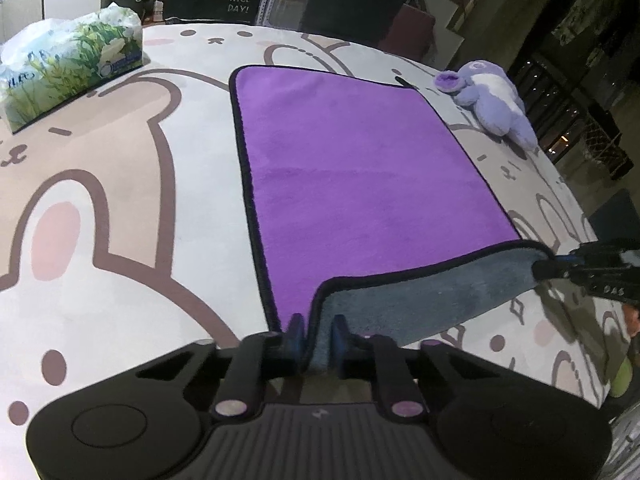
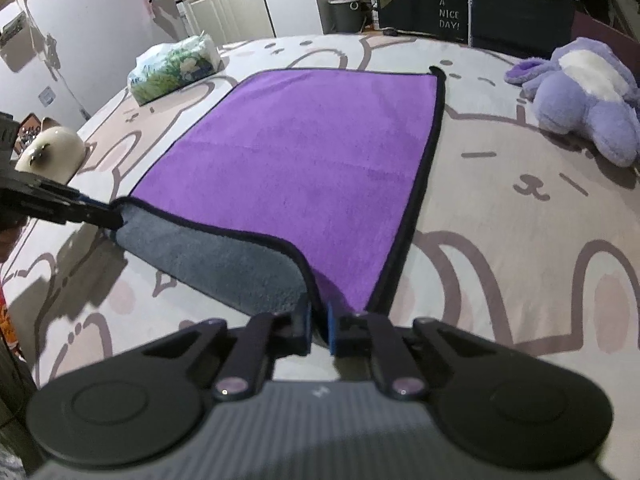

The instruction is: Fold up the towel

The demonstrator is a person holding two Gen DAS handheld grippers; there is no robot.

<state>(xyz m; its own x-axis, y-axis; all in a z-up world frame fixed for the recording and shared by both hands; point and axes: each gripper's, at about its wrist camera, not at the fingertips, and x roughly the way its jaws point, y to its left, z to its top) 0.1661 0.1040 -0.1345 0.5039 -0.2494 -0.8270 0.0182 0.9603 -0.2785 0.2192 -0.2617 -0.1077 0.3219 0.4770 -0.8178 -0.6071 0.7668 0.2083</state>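
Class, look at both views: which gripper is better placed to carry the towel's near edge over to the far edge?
Neither alone. The left gripper and right gripper each pinch one near corner of the towel, already lifted, grey underside showing. Both should move together.

Purple towel (image 1: 352, 168), grey underside, near edge lifted

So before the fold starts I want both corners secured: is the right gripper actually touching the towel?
Touching. The right wrist view shows the right gripper pads closed on the towel corner.
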